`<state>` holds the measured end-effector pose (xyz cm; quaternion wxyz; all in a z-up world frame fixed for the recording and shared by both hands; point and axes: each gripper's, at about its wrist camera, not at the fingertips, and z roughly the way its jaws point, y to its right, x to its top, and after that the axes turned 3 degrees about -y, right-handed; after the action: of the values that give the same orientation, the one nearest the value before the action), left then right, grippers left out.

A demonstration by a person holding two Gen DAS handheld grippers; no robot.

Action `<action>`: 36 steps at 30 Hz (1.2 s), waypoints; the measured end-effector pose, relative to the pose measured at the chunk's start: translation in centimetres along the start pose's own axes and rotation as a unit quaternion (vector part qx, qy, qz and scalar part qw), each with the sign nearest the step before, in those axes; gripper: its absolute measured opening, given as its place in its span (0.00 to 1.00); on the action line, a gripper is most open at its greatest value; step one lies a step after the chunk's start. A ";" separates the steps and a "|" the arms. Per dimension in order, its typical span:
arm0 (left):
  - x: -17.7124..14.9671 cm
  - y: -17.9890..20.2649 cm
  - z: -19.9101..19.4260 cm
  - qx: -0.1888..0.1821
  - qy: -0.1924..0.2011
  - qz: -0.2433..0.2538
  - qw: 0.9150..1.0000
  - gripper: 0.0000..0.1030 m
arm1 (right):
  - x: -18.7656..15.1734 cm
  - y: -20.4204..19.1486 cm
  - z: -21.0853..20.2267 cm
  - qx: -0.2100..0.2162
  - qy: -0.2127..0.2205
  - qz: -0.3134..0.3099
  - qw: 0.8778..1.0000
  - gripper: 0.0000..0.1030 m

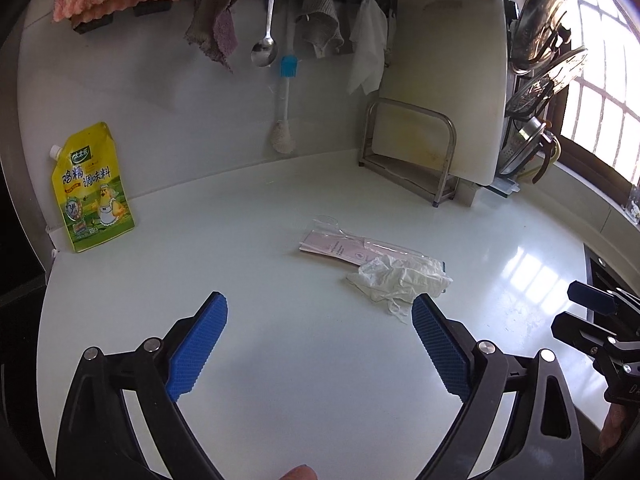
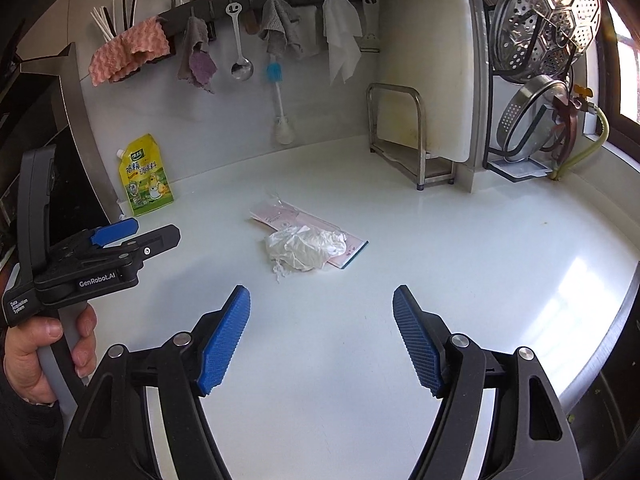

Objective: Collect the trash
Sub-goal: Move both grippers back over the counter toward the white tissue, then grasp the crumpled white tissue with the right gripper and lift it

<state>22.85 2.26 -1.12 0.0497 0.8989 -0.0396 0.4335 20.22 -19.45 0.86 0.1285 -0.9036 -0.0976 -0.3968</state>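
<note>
Blue-padded jaws fill the near edge of both views: the left gripper (image 1: 320, 316) and the right gripper (image 2: 322, 306) each stand wide apart with nothing between them, both tipped down toward the white counter (image 2: 480, 240). Mid-counter lies the trash — a crumpled white wrapper (image 2: 306, 250) resting on the near end of a flat pink packet (image 2: 276, 216) in clear film. To take it well, I judge one claw should straddle the crumpled wad and close only once both pads flank it — the flat packet may need sliding to an edge. A hand (image 2: 40, 352) grips the left handle at the left.
</note>
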 end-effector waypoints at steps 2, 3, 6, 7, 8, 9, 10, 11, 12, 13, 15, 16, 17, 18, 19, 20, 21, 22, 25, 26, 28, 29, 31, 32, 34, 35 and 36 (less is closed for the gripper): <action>-0.1 -0.7 0.7 0.000 -0.003 -0.008 1.000 0.90 | 0.8 -0.4 1.5 0.002 -0.010 -0.005 1.000 0.69; -0.2 -0.8 1.1 0.000 -0.006 -0.010 1.000 0.90 | 1.2 -0.7 2.1 0.003 -0.013 -0.009 1.000 0.69; -0.2 -1.1 1.5 -0.004 -0.015 -0.012 1.000 0.90 | 2.2 -1.5 4.3 0.002 -0.026 -0.029 0.999 0.69; -0.2 -1.3 1.5 -0.004 -0.014 -0.013 1.000 0.90 | 2.5 -1.7 5.2 0.004 -0.034 -0.033 0.999 0.69; -0.3 -1.4 1.6 -0.002 -0.014 -0.015 1.000 0.90 | 2.8 -1.9 6.1 0.001 -0.040 -0.038 0.998 0.69; -0.3 -1.6 1.7 -0.002 -0.016 -0.018 1.000 0.90 | 3.1 -2.2 6.9 -0.008 -0.044 -0.049 0.998 0.69; -0.4 -1.7 1.8 -0.002 -0.017 -0.019 1.000 0.90 | 3.5 -2.5 7.9 -0.017 -0.052 -0.062 0.997 0.69; -0.5 -1.7 1.9 0.002 -0.018 -0.019 1.000 0.90 | 3.8 -2.6 8.8 -0.025 -0.059 -0.070 0.995 0.69; -0.6 -1.8 2.1 0.004 -0.020 -0.019 1.000 0.90 | 4.2 -2.7 9.6 -0.028 -0.064 -0.073 0.995 0.68; -0.7 -1.8 2.2 0.005 -0.022 -0.018 1.000 0.90 | 4.4 -2.6 10.3 -0.026 -0.071 -0.074 0.994 0.68; -0.8 -2.0 2.5 0.006 -0.024 -0.020 0.999 0.90 | 4.9 -2.4 11.6 -0.021 -0.080 -0.073 0.994 0.68; -0.9 -2.1 2.6 0.007 -0.024 -0.021 0.999 0.90 | 5.1 -2.2 12.2 -0.024 -0.084 -0.071 0.994 0.68; -1.0 -2.2 2.6 0.008 -0.022 -0.022 0.999 0.90 | 5.1 -2.1 12.8 -0.026 -0.091 -0.072 0.993 0.68; -1.1 -2.3 2.6 0.009 -0.021 -0.023 0.999 0.90 | 5.1 -2.1 13.4 -0.026 -0.096 -0.073 0.992 0.68; -1.1 -2.4 2.5 0.007 -0.019 -0.025 0.999 0.90 | 5.0 -2.1 13.8 -0.025 -0.099 -0.074 0.992 0.68; -1.1 -2.5 2.5 0.003 -0.018 -0.026 0.999 0.90 | 4.9 -2.1 14.2 -0.024 -0.104 -0.076 0.991 0.65; -1.2 -2.5 2.6 0.001 -0.019 -0.026 0.999 0.90 | 4.8 -2.2 14.6 -0.024 -0.109 -0.081 0.990 0.60; -1.2 -2.5 2.6 0.000 -0.019 -0.026 0.999 0.90 | 4.7 -2.3 15.1 -0.022 -0.118 -0.084 0.989 0.46; -1.3 -2.5 2.7 0.000 -0.021 -0.026 0.999 0.91 | 4.2 -2.5 15.6 -0.011 -0.130 -0.092 0.987 0.17; -1.3 -2.5 2.8 0.001 -0.021 -0.025 0.999 0.91 | 4.0 -2.5 15.3 -0.011 -0.126 -0.093 0.988 0.11; -1.3 -2.6 2.8 0.001 -0.022 -0.027 0.999 0.91 | 3.7 -2.2 14.2 -0.001 -0.116 -0.086 0.990 0.07; -1.3 -2.6 2.8 0.000 -0.022 -0.028 0.999 0.91 | 3.6 -2.0 13.4 0.005 -0.107 -0.083 0.991 0.07; -1.4 -2.6 2.9 -0.001 -0.024 -0.027 0.999 0.91 | 3.4 -1.4 11.2 0.016 -0.088 -0.075 0.993 0.06; -1.4 -2.5 2.9 -0.001 -0.024 -0.026 0.999 0.91 | 3.3 -1.0 10.0 0.020 -0.077 -0.069 0.994 0.06; -1.5 -2.4 3.2 -0.003 -0.030 -0.025 0.999 0.91 | 3.1 0.4 7.3 0.024 -0.054 -0.050 0.997 0.06; -1.6 -2.4 3.4 -0.010 -0.036 -0.030 0.999 0.91 | 2.8 1.2 5.9 0.025 -0.043 -0.040 0.998 0.06; -1.7 -2.3 3.6 -0.018 -0.042 -0.036 0.998 0.92 | 2.6 1.9 4.7 0.024 -0.033 -0.030 0.999 0.06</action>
<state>24.90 4.19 -4.82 0.0800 0.9160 -0.0171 0.3927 25.73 -19.64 -0.56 0.1344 -0.9097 -0.1384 -0.3677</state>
